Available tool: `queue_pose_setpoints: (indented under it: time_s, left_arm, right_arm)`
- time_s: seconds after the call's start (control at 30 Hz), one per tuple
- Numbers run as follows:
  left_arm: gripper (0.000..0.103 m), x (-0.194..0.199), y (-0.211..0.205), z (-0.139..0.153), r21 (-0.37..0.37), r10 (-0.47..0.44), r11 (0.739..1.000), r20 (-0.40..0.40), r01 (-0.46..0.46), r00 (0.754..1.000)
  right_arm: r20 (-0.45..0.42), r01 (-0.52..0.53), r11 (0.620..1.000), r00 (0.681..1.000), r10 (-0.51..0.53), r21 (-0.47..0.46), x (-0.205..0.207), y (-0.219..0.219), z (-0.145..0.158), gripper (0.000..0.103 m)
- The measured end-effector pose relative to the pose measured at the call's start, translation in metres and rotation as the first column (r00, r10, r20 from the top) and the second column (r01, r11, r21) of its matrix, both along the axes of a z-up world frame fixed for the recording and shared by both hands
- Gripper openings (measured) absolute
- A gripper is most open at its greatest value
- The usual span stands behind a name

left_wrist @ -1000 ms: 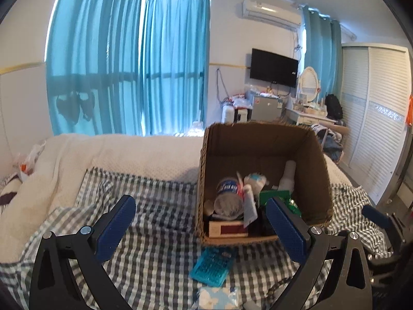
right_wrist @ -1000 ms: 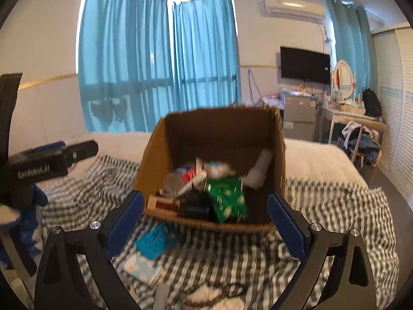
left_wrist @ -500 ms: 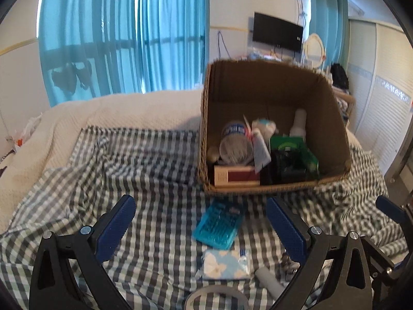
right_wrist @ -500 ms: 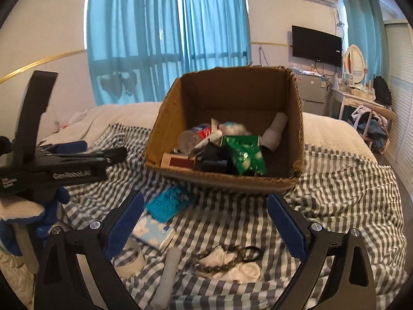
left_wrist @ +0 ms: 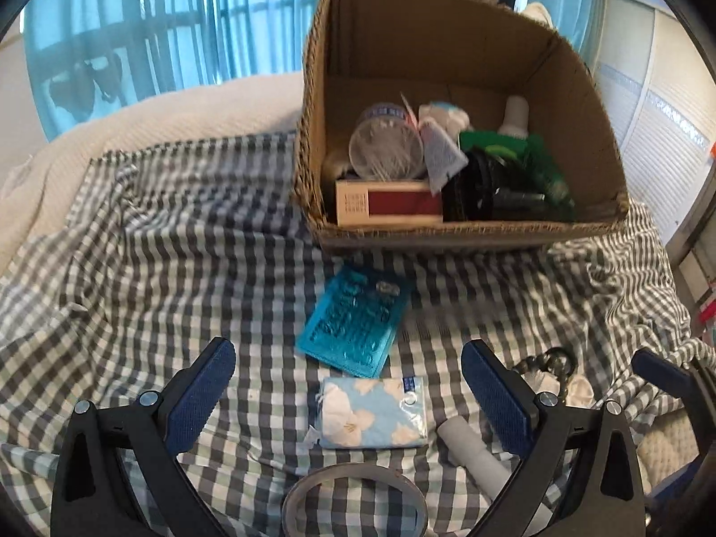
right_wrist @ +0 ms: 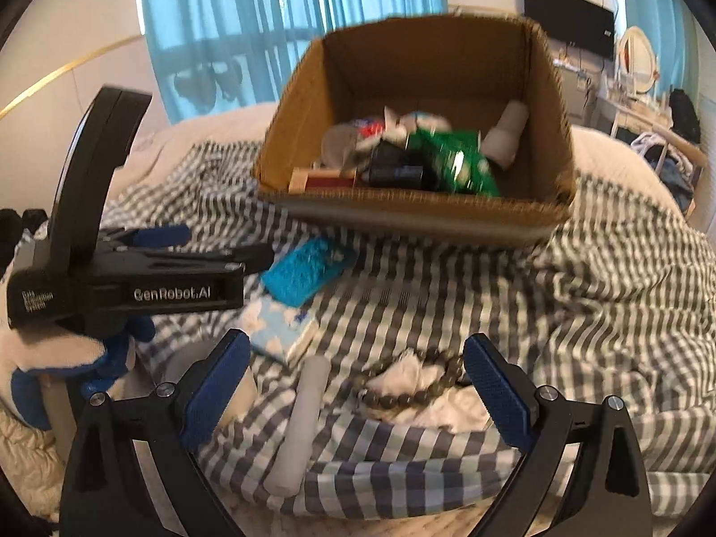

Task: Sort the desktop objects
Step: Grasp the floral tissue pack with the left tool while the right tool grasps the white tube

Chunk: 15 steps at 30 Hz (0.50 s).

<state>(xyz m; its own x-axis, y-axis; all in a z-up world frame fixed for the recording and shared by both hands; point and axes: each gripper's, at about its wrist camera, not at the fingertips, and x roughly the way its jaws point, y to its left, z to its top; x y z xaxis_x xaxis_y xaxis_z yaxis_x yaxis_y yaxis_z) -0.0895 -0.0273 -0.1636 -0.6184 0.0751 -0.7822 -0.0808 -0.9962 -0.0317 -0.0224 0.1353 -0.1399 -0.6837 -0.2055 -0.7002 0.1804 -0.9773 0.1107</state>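
Both views have tipped down: left gripper (left_wrist: 347, 396) and right gripper (right_wrist: 355, 385) (jaws wide, empty) now frame the tissue pack (left_wrist: 373, 411), lower centre; the box (left_wrist: 581, 89) has slid upward.

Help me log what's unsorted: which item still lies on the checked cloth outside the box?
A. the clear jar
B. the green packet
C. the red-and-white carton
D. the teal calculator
D: the calculator lies on the cloth just in front of the box; the other three are inside it.
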Motion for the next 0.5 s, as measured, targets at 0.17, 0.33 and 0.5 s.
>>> queue_pose_setpoints:
  time_s: [0.17, 0.33, 0.5]
  left_arm:
    - [0.103, -0.009, 0.001, -0.019, 0.003, -0.005, 1.000, 0.077, 0.005, 0.997]
    - [0.103, -0.014, 0.010, -0.039, -0.023, -0.030, 0.999, 0.138, 0.034, 0.990]
    - [0.103, -0.021, 0.020, -0.059, -0.048, -0.057, 0.997, 0.202, 0.068, 0.978]
  right_arm:
    - [0.062, -0.023, 1.000, 0.998, 0.023, 0.006, -0.005, -0.005, -0.016, 0.094]
    - [0.154, -0.060, 0.998, 0.986, 0.056, 0.024, -0.014, -0.014, -0.040, 0.084]
    - [0.205, -0.094, 0.996, 0.974, 0.090, 0.009, -0.019, -0.018, -0.055, 0.079]
